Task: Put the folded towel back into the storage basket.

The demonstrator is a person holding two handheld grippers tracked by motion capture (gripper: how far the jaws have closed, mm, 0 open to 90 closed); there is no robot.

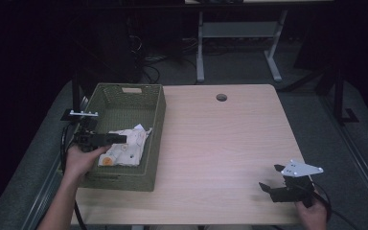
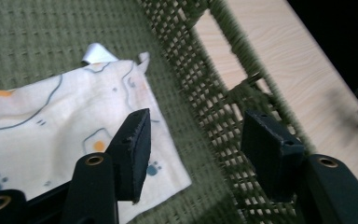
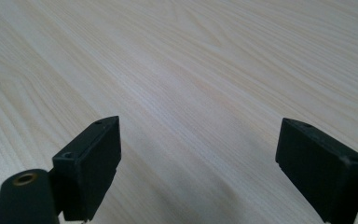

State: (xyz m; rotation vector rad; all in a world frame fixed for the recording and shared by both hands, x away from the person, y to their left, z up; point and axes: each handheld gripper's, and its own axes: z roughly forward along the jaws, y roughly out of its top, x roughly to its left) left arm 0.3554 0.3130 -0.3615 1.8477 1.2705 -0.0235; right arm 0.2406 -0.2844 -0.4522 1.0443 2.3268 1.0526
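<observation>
Left gripper (image 2: 193, 140) released, empty above folded printed cloth (image 2: 51, 130) lying inside green woven basket (image 2: 200, 93); right gripper (image 3: 198, 163) likewise spread over bare table (image 3: 191, 60); risk: jaw snagging basket weave, dragging basket.

A light wooden table (image 1: 220, 143) is seen from above, with a round cable hole (image 1: 221, 97) near its far edge. An olive-green woven basket (image 1: 155, 120) is placed on the table's left side, and a white printed cloth (image 1: 124, 146) with orange marks is laid inside it. The left gripper (image 1: 117, 139) is held by the left hand (image 1: 81, 160) over the basket's near left part, with its jaws pointed rightward just above the cloth. The right gripper (image 1: 268, 178) is held low near the table's near right corner by the right hand (image 1: 314, 213), its jaws spread apart. A grey three-cornered plate (image 1: 302, 167) is carried on top of it. Dark floor and a white desk frame (image 1: 239, 33) are visible beyond the table.
</observation>
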